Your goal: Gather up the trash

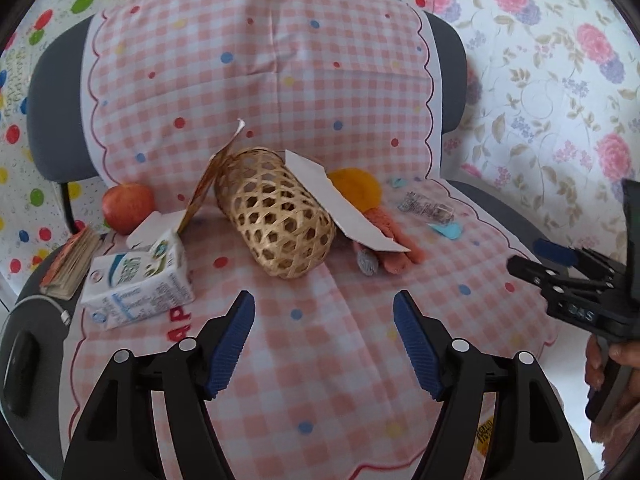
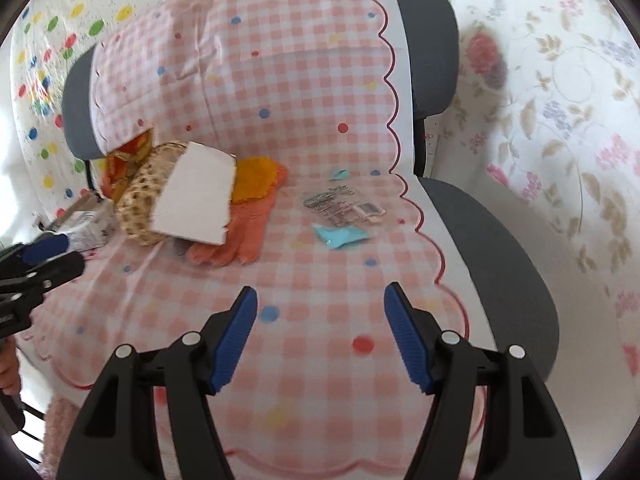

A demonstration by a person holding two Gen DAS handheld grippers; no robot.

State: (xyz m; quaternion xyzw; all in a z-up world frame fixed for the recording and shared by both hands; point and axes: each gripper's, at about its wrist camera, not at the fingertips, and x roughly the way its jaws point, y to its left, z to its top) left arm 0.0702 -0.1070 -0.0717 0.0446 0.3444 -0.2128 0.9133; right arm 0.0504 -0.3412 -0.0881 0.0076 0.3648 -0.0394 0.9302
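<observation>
A woven bamboo basket (image 1: 276, 216) lies on its side on the pink checked cloth (image 1: 320, 340) over a chair seat. A white torn card (image 1: 340, 204) leans on the basket, a brown torn card (image 1: 212, 176) on its other side. A milk carton (image 1: 140, 284) lies at the left. A clear wrapper (image 2: 344, 204) and blue scraps (image 2: 340, 236) lie at the right. My left gripper (image 1: 324, 340) is open over bare cloth in front of the basket. My right gripper (image 2: 320, 336) is open with nothing between its fingers, short of the wrapper.
An apple (image 1: 128, 208) and a small worn book (image 1: 72, 264) sit at the left edge of the seat. An orange plush toy (image 2: 248, 216) lies behind the white card. The grey chair back (image 1: 52, 112) rises behind. Patterned sheets hang all around.
</observation>
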